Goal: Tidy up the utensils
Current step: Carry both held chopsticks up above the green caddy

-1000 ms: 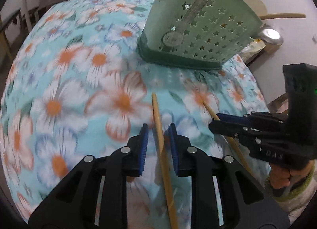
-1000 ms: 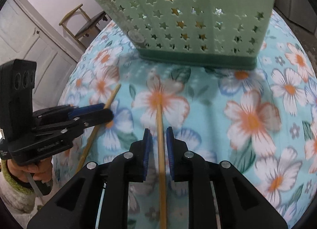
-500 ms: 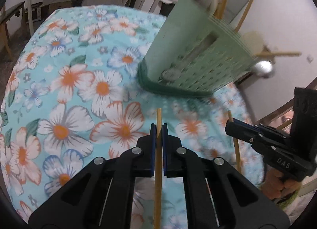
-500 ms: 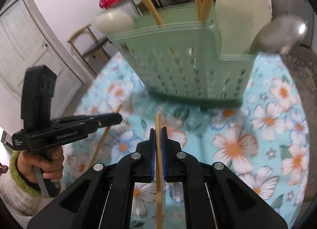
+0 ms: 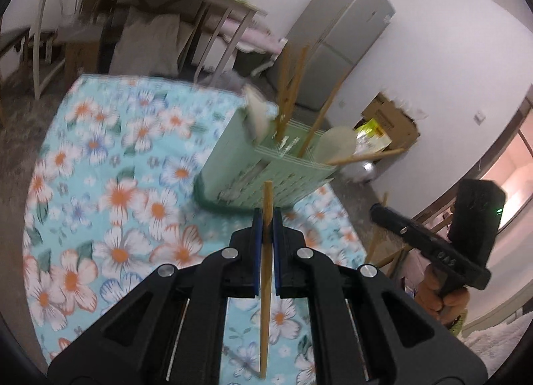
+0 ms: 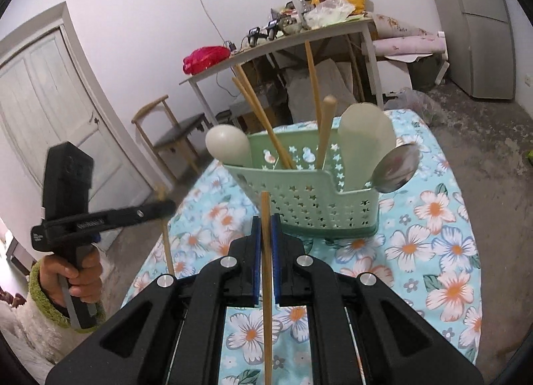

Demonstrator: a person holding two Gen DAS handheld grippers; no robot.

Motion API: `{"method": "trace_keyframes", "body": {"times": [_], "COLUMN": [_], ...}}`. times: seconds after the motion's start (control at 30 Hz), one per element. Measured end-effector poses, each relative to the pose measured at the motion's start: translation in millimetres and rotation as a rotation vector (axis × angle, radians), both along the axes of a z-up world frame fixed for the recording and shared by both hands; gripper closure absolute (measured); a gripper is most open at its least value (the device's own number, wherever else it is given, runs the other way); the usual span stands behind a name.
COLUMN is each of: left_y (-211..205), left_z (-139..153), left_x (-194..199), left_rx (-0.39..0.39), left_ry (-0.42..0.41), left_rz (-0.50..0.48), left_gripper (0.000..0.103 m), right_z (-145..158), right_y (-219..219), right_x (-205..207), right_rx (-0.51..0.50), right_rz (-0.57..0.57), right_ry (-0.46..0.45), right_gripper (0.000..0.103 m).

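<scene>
My left gripper (image 5: pixel 266 215) is shut on a wooden chopstick (image 5: pixel 265 285) and holds it above the floral tablecloth (image 5: pixel 110 192). My right gripper (image 6: pixel 265 222) is likewise shut on a second chopstick (image 6: pixel 266 291), also clear of the cloth. A mint-green perforated utensil basket (image 6: pixel 316 208) stands just beyond both chopstick tips. Inside it stand several chopsticks, two pale spoons and a metal spoon (image 6: pixel 396 168). Each view shows the other gripper off to the side: the right gripper (image 5: pixel 378 210) and the left gripper (image 6: pixel 168 206), each hand-held with its chopstick hanging below.
Behind the basket (image 5: pixel 266 168) are a cluttered grey table (image 6: pixel 276 48), a wooden chair (image 6: pixel 173 128) and a white door (image 6: pixel 50 102). A grey fridge (image 5: pixel 339 38) and a cardboard box (image 5: pixel 389 122) stand by the wall. The floor around the covered table is bare concrete.
Both grippers closed on the chopsticks that lay on the cloth and raised them. Both views tilted upward, so the basket's top and the room came into sight.
</scene>
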State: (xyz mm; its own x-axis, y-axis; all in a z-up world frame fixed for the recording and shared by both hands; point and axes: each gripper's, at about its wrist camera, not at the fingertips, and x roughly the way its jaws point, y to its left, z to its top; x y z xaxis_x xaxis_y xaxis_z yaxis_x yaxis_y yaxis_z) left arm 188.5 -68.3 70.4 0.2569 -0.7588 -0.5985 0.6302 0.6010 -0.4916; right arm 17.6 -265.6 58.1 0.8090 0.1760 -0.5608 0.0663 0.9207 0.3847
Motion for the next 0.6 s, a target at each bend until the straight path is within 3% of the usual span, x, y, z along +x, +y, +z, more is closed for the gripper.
{"method": "trace_keyframes", "body": {"times": [0.17,0.37,0.5,0.6], "left_y": [-5,-21,-35,-49], "left_z": [44,108,131,138], "left_x": [-4,-1,10,16], "left_rx": [-0.088,-0.225,-0.288,-0.294], "left_ry": [-0.111,-0.324,-0.388,-0.446], "left_rz": [0.002,0.042,0.065,0.092], "left_gripper": [0.099,0.099,0.099,0.099], "right_z": [2,2,3,3], "right_y": [-3,-6,-6,-6], "right_x": [-7,-14,-16,-18], "right_rx": [0.005,0.014,0.014,0.015], "right_rz": [-0.018,-0.034,-0.037,-0.04], "right_ry": [-0.014,-0.013,-0.012,-0.012], "right_gripper": [0.097,0.097,0.097,0.097]}}
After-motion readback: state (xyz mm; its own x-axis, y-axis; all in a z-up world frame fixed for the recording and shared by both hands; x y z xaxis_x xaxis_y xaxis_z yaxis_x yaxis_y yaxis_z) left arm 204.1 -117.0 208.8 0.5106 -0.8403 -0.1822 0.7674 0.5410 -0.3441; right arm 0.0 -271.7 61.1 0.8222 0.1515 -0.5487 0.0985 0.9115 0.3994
